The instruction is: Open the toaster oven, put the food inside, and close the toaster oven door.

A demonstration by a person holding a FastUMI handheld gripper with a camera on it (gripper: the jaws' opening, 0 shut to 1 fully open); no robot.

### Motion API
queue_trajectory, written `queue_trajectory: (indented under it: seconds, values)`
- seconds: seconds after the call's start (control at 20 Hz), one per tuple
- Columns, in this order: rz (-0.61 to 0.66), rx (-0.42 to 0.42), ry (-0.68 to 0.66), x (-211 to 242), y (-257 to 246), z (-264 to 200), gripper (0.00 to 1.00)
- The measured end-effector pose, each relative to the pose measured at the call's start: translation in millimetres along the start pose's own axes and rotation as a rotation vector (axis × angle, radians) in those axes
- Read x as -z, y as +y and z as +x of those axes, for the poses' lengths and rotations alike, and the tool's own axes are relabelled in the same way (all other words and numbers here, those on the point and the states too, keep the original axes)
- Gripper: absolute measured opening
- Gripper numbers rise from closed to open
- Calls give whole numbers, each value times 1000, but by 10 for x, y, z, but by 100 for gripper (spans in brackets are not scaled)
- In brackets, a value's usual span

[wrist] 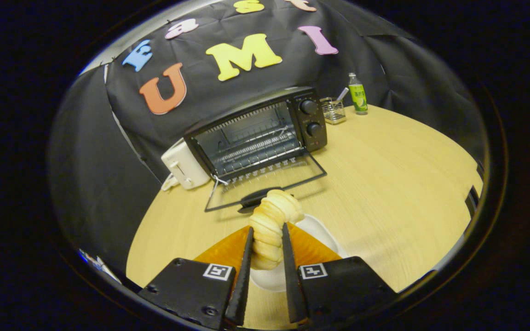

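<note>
Oven (256, 133) door's already down, upper middle of the frame. Gripper (267, 243) at bottom center has its fingers clamped on the bread (272, 225). Next up, I'd guess: carry it forward onto the rack.

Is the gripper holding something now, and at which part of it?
Yes. The gripper is shut on the bread roll, its two fingers pressing the roll's sides at its lower half.

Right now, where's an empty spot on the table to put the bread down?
The gripper is shut on the bread roll. Bare wood table lies beside the toaster oven and its open door. It is crowded around the white toaster, wire basket and green bottle.
</note>
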State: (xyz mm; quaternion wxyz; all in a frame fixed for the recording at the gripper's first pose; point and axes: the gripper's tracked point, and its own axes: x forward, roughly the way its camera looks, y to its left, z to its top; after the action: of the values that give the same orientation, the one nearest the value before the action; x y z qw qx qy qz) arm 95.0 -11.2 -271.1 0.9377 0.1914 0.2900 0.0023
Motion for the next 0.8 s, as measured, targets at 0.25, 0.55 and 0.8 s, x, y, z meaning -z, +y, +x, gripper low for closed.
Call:
queue_trajectory:
  seconds: [0.25, 0.55, 0.8]
  values:
    - [99, -113, -48, -658, 282, 276, 40]
    - [114, -144, -40, -1186, 410, 1137, 40]
    - [151, -131, -55, -1371, 386, 1868, 40]
